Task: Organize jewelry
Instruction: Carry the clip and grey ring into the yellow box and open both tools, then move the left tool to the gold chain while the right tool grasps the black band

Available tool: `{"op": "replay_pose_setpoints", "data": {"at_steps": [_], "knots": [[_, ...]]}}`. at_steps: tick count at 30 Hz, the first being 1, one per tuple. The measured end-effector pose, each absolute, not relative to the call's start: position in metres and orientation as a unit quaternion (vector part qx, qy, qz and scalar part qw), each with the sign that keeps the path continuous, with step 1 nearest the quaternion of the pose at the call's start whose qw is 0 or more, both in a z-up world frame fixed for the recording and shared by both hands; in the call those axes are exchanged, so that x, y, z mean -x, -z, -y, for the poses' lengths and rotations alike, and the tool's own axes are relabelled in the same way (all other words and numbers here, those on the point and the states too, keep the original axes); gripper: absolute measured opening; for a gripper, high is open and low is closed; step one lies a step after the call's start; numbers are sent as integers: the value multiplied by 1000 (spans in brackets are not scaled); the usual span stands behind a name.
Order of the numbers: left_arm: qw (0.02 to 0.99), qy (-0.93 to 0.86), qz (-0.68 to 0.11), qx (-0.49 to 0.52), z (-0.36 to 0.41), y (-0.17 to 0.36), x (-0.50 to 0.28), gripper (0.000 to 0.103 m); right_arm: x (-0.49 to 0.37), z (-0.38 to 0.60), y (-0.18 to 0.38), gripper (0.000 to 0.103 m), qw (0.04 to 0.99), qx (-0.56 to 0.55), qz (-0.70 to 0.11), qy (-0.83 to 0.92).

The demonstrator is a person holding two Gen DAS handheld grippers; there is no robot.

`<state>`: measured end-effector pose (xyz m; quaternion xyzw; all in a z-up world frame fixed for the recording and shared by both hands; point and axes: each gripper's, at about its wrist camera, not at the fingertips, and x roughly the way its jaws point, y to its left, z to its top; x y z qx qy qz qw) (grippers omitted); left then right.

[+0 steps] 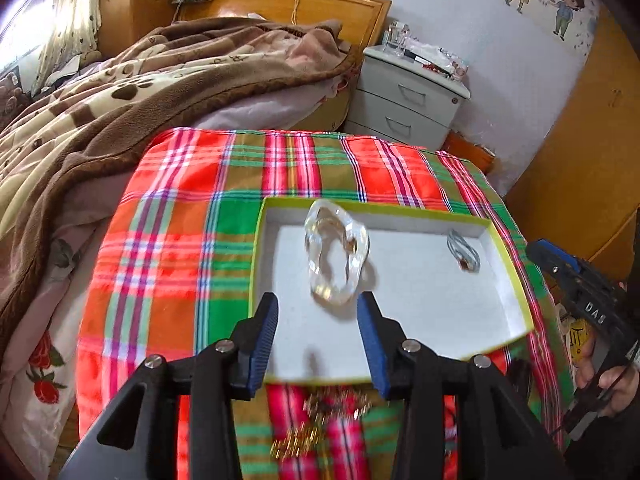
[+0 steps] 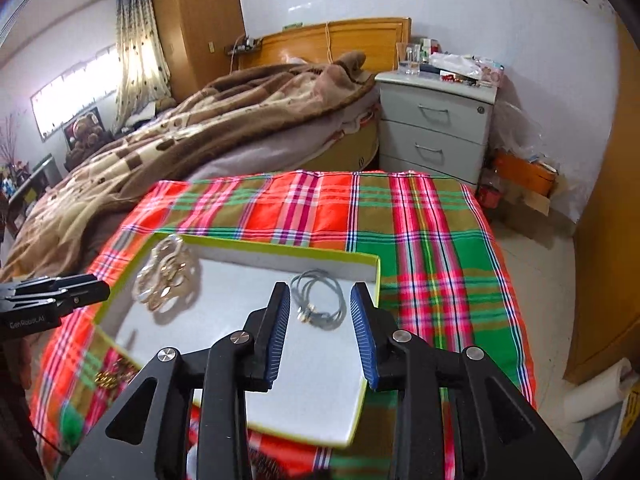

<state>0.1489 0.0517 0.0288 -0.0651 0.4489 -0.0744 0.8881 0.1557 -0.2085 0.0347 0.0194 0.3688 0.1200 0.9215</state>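
Both the left tongs [image 1: 318, 312] and right tongs [image 2: 320, 304] stand spread and empty; the clear bangle [image 1: 334, 254] and grey cord necklace [image 2: 320, 300] lie apart in the tray [image 1: 508, 276], sorted.

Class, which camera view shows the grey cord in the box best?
The right wrist view: the grey cord lies coiled in the box just ahead of the right gripper, seen between its open jaws, loops distinct. In the left wrist view the cord sits small near the box's far right corner.
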Motion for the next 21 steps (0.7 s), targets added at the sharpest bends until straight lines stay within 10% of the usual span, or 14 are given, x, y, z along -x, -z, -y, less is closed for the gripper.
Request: {"op": "replay_pose_setpoints", "data": {"at_steps": [21], "knots": [[886, 61, -447, 103, -79, 5, -55, 43, -60, 241, 16, 35, 902, -54, -417, -95]]}}
